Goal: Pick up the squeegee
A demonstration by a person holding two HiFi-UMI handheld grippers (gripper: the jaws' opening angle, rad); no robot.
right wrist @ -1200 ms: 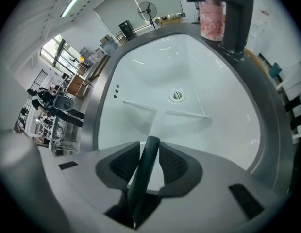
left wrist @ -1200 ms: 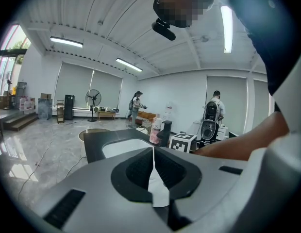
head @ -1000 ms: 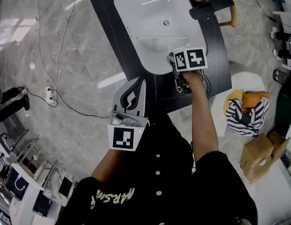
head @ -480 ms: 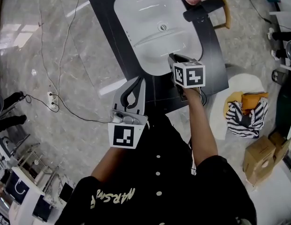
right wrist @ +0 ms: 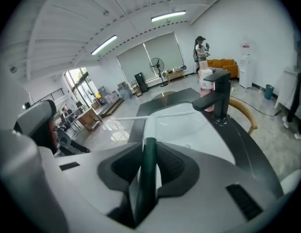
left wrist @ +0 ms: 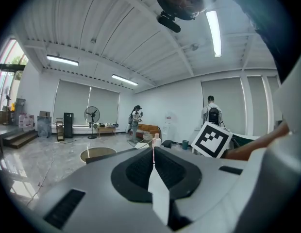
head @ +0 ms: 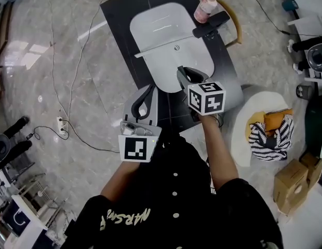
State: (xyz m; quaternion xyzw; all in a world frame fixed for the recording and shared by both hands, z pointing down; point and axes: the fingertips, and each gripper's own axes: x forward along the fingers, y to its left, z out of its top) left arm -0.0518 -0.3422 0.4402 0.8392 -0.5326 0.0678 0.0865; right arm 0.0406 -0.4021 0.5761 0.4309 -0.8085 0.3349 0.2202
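Black bench (head: 117, 19) with white oval sink (head: 150, 22) fills the upper centre of the head view. Squeegee handle's lower end is buried inside the tongs, and the right wrist is hidden behind the marker cube (head: 206, 98). Right forearm (head: 218, 144) reaches up-frame, with the right tongs (head: 188, 75) tilted down over the sink's near rim. Left tongs (head: 145, 98) sit lower left of them, clenched and empty. Right tongs have just been closing and are clamped on the dark-green-handled squeegee (right wrist: 149, 169). Its thin white blade (right wrist: 131, 118) lies crosswise over the sink, ahead of the tips.
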